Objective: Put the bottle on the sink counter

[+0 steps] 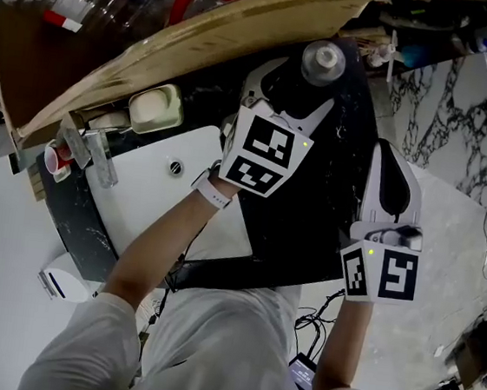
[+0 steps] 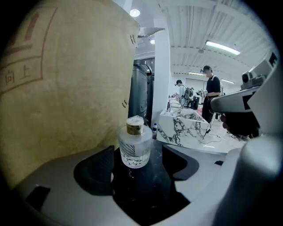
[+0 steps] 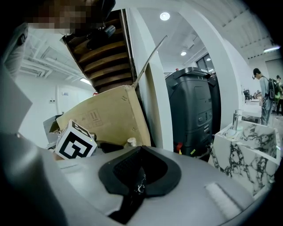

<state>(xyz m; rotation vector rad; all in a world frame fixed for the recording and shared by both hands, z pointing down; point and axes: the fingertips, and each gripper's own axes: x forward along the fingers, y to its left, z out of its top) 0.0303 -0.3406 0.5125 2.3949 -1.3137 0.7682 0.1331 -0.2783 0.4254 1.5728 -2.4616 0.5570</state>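
**White shirt, white tools, black-and-white marker cubes**

The person wears a pale grey-white short-sleeved shirt [image 1: 208, 352], which fills the head view from six to eight o'clock. A white wristband [image 1: 211, 191] sits on the left wrist. The white plastic left tool [image 1: 312, 88] has a smooth rounded shell and black ribbed jaw pads [image 2: 99, 170]. Its marker cube [image 1: 264, 153] carries black square patterns on white faces, with a small green light near its two o'clock corner. The white plastic right tool [image 1: 393, 163], at four o'clock, is built alike, with a black inner face, its own marker cube [image 1: 379, 273] and a green light.
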